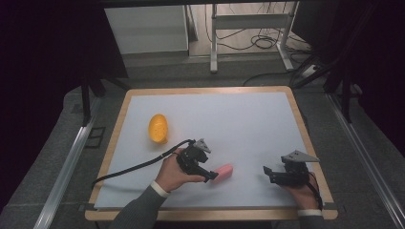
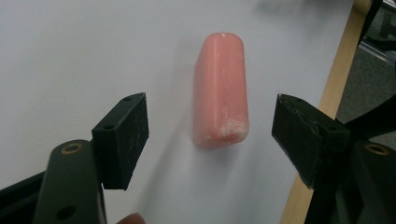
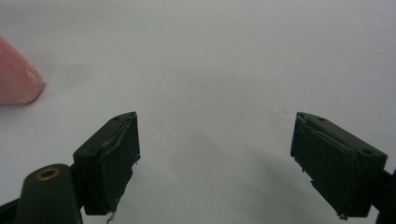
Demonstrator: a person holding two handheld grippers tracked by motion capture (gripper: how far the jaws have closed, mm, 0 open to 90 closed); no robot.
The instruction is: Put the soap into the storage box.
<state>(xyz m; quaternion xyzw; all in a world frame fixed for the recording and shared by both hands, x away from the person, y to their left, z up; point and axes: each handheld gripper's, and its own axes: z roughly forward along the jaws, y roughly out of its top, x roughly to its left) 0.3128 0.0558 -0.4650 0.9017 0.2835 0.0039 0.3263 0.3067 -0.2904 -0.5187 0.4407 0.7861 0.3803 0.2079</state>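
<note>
A pink rounded block lies on the white table sheet near the front middle. My left gripper points at its near end from the left. In the left gripper view the pink block lies lengthwise just ahead of the wide gap between the open jaws of my left gripper, touching neither pad. My right gripper rests at the front right, jaws open over bare sheet. In the right gripper view my right gripper holds nothing, and one end of the pink block shows at the left edge.
An orange, lemon-shaped object lies on the sheet at the left, behind my left hand. The table's wooden rim frames the sheet. A black cable trails left from my left gripper. Table legs and floor cables stand beyond the far edge.
</note>
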